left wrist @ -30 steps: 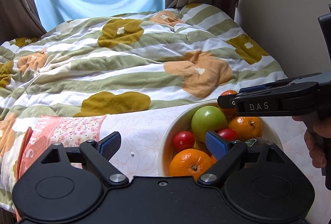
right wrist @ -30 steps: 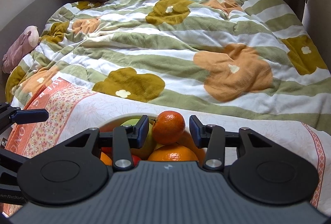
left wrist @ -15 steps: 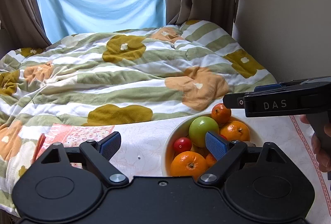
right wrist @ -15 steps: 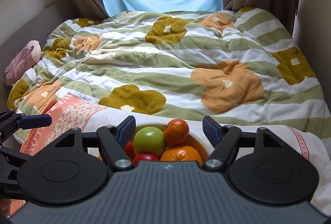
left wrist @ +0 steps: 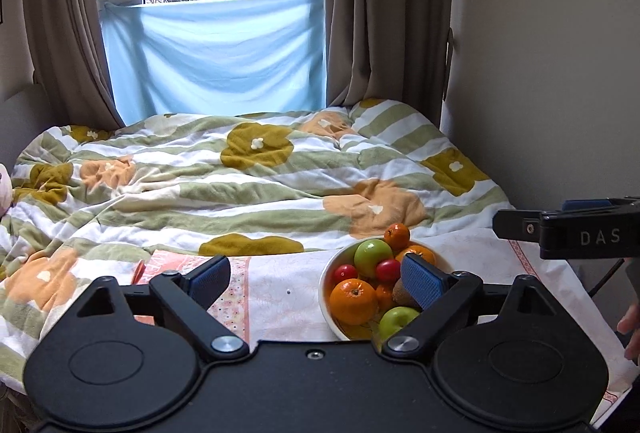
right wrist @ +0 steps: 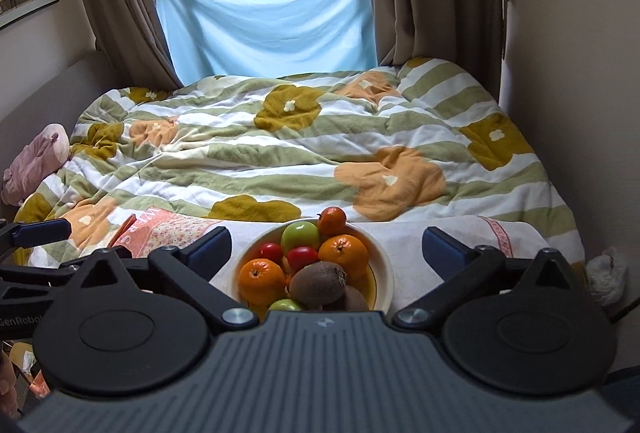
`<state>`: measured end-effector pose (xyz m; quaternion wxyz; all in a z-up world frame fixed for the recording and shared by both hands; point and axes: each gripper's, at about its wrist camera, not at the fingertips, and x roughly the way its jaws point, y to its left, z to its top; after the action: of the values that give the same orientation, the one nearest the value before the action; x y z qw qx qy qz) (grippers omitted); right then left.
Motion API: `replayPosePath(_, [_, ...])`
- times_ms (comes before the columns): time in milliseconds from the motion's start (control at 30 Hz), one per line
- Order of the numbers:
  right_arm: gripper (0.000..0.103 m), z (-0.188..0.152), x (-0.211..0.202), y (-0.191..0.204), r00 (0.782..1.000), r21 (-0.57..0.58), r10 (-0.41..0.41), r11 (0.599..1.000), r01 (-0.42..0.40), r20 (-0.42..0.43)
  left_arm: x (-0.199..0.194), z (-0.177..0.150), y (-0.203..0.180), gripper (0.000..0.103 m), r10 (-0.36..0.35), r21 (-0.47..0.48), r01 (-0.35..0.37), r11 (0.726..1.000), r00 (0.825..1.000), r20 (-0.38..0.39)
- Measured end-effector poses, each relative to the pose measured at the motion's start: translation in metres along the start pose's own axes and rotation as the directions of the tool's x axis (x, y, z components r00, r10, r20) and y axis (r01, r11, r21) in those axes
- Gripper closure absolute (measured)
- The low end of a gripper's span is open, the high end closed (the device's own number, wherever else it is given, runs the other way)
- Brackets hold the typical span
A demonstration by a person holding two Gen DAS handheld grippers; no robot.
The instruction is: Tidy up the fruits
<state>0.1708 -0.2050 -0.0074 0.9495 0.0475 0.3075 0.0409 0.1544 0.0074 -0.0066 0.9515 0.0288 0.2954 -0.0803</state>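
The bowl (right wrist: 382,261) of fruits sits on a white cloth (left wrist: 280,289) at the near edge of the bed (right wrist: 304,149). It holds oranges, green apples, small red fruits and a kiwi (right wrist: 318,283), with a small orange (right wrist: 332,221) perched on its far rim. That orange could roll off onto the quilt if the bowl is nudged. The left hand-held gripper (left wrist: 316,279) and the right hand-held gripper (right wrist: 326,247) are both opening wide, nothing between the jaws. The bowl's near side is hidden behind the gripper bodies.

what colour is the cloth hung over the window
Light blue cloth, clearest in the right wrist view.
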Motion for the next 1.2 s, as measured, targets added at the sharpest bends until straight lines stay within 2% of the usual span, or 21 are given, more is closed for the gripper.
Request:
replayPosePath(133, [0.000,-0.018,-0.038,0.006,0.997,-0.024,-0.071,0.997,0.072,0.017,-0.030,-0.007,-0.002,0.000,0.024,0.010,-0.024,1.000,0.999,0.034])
replayPosePath(367, [0.000,-0.051,-0.083,0.007,0.988,-0.042,-0.152,0.987,0.152,-0.002,-0.065,-0.027,-0.001,0.000,0.028,0.015,-0.029,0.999,0.999,0.044])
replayPosePath(667, [0.000,-0.078,-0.112,0.010,0.987,-0.029,-0.158,0.987,0.158,-0.015,-0.093,-0.053,-0.007,0.000,0.033,0.009,-0.034,0.999,0.999,0.039])
replayPosePath(1200, [0.000,-0.084,-0.126,0.006,0.987,-0.014,-0.158,0.987,0.158,0.005,-0.111,-0.059,-0.018,0.000,0.023,0.025,-0.025,0.999,0.998,0.059])
